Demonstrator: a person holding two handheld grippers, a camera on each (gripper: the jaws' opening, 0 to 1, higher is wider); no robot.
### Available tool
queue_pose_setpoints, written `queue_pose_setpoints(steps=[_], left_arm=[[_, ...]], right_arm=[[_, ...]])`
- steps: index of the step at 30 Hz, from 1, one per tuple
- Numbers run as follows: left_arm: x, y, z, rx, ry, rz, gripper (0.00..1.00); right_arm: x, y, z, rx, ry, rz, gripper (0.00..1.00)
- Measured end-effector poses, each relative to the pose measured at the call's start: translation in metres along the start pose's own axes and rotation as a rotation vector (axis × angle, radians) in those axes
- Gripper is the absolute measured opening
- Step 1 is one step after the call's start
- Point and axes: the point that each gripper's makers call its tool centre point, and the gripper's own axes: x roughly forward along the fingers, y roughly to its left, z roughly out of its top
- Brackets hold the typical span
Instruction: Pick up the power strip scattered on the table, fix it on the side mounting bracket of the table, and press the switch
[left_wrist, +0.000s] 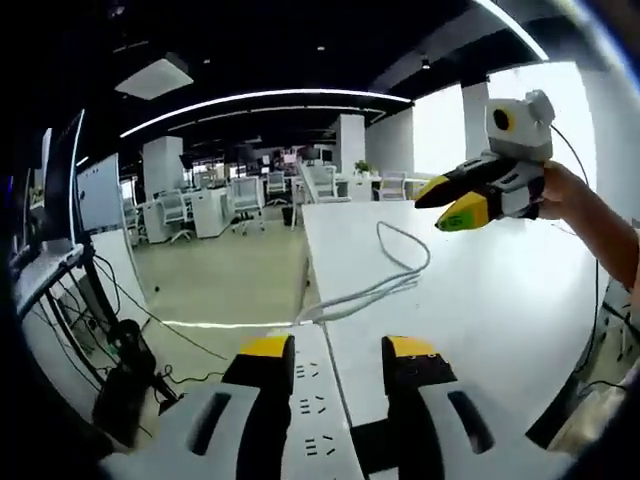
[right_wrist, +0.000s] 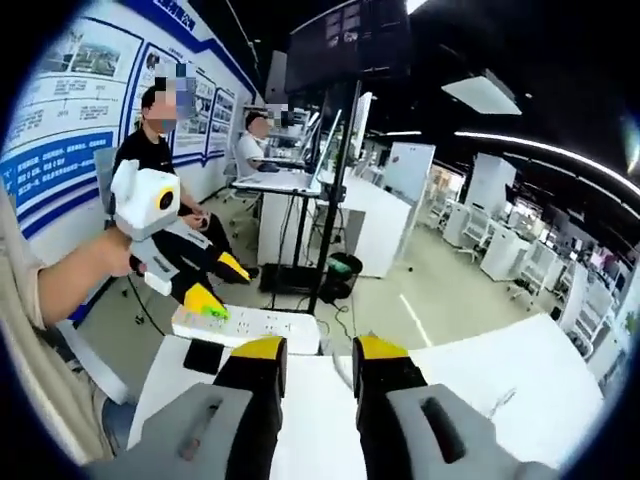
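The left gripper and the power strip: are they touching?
Touching. In the left gripper view the power strip sits between the jaws of the left gripper; in the right gripper view its yellow tips rest on the strip.

No text can be read with certainty. The blue and white wall posters (right_wrist: 95, 95) in the right gripper view carry lines of print and small pictures, but the letters are too small and blurred to make out any word

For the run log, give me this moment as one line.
left gripper: shut on power strip at table edge | right gripper: open, raised above table | cable: trailing across table
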Motion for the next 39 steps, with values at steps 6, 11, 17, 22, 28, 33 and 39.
queue_pose_setpoints(steps=[6,11,17,22,28,33,39], left_arm=[[-0.003,-0.008,0.018,0.011,-0.075,0.015,0.4],[-0.003,-0.01,0.026,0.018,-0.107,0.02,0.4],[-0.003,-0.024,0.053,0.05,-0.23,-0.013,0.38],[-0.001,-0.044,0.064,0.054,-0.263,-0.04,0.37],[0.002,-0.053,0.077,0.085,-0.311,-0.021,0.37],[0.003,-0.052,0.084,0.073,-0.339,-0.003,0.39],[-0.002,-0.059,0.096,0.063,-0.369,-0.008,0.39]], right_arm=[[-0.047,-0.014,-0.003,0.019,-0.05,-0.065,0.23],[-0.086,-0.024,-0.014,0.043,-0.066,-0.131,0.22],[-0.136,-0.033,-0.023,0.091,-0.119,-0.221,0.21],[-0.181,-0.039,-0.034,0.102,-0.152,-0.326,0.24],[-0.223,-0.048,-0.046,0.12,-0.197,-0.413,0.26],[-0.254,-0.053,-0.061,0.131,-0.195,-0.463,0.26],[-0.291,-0.05,-0.07,0.142,-0.218,-0.538,0.26]])
